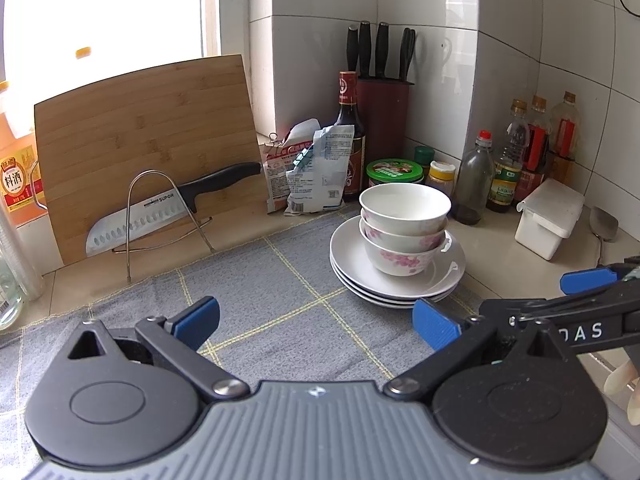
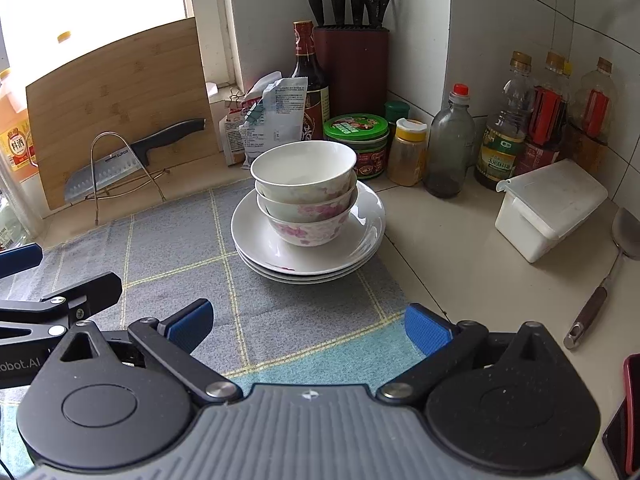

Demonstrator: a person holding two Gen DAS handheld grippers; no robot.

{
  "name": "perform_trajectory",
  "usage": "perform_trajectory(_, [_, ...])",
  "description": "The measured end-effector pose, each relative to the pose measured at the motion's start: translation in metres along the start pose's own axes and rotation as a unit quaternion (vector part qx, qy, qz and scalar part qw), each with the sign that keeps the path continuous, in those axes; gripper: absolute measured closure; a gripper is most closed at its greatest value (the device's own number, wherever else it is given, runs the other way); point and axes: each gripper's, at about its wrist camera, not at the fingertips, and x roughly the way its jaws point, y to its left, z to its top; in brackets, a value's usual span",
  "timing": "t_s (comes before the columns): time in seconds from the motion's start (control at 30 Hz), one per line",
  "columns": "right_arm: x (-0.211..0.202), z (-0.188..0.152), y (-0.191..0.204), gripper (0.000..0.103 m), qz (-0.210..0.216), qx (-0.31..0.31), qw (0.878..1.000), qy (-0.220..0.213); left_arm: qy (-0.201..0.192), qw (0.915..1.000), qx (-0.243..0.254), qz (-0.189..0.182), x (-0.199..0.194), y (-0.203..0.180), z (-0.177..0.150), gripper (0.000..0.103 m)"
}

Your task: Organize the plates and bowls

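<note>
Three white bowls (image 1: 404, 226) with pink flowers are nested upright on a stack of three white plates (image 1: 352, 260), at the far right edge of a blue-grey checked cloth (image 1: 260, 300). In the right wrist view the bowls (image 2: 306, 192) and plates (image 2: 260, 240) lie straight ahead. My left gripper (image 1: 316, 320) is open and empty over the cloth, short of the plates. My right gripper (image 2: 308, 326) is open and empty, also short of the stack. Each gripper shows at the edge of the other's view.
A cutting board (image 1: 148, 140) and a knife in a wire rack (image 1: 160, 208) stand at the back left. Snack bags, a knife block (image 2: 352, 64), jars and sauce bottles (image 2: 504, 136) line the corner. A white lidded box (image 2: 548, 208) and a spatula (image 2: 608, 272) lie at the right.
</note>
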Motion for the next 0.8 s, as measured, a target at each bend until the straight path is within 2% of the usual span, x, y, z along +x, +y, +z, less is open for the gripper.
perform_trajectory(0.8, [0.0021,0.0031,0.0014,0.0,-0.01,0.003,1.0,0.001,0.002,1.0,-0.002,0.0,0.003,0.003,0.0024,0.001])
